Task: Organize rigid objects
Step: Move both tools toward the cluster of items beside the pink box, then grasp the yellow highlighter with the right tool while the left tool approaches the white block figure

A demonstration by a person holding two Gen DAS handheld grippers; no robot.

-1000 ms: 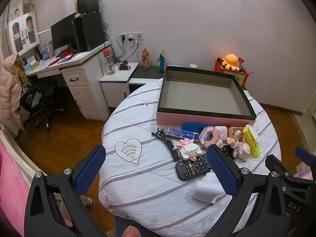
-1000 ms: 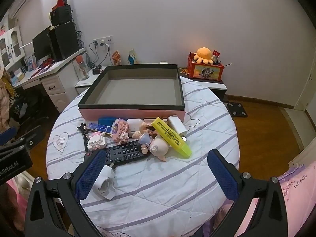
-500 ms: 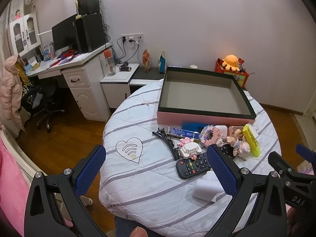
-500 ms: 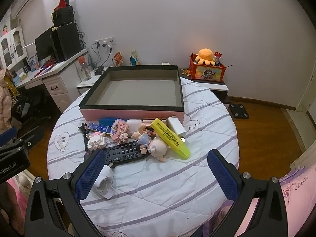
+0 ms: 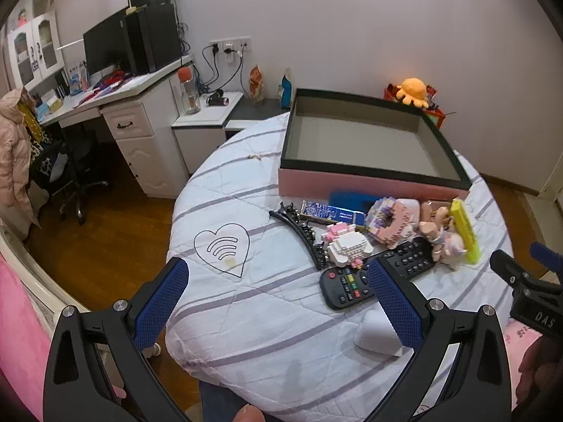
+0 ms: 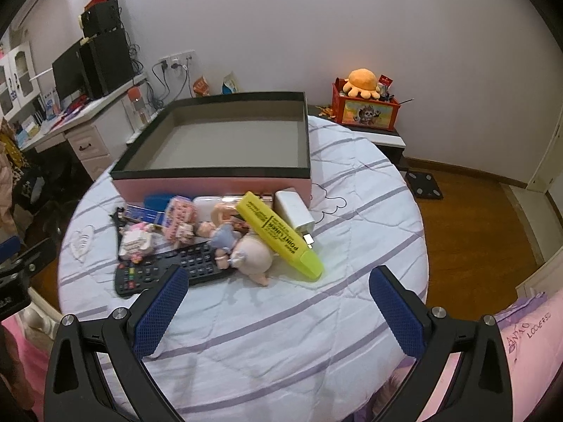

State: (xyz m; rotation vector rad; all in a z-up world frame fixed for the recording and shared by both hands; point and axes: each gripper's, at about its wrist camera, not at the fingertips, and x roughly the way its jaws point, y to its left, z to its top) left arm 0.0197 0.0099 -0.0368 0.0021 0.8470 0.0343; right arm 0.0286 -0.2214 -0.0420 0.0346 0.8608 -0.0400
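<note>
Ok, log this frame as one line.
phase: approach | left gripper: open, empty | right gripper: open, empty | box: empty | clutter: piled beside remote | placed: none

Orange octopus plush (image 6: 364,81) atop red box (image 6: 366,112); monitor (image 5: 103,47) on white desk (image 5: 116,105)

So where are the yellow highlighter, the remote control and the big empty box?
yellow highlighter (image 6: 278,234): right wrist view, on its printed barrel.
remote control (image 6: 169,267): right wrist view, on its button face.
empty box (image 6: 211,184): right wrist view, on its pink front wall.
</note>
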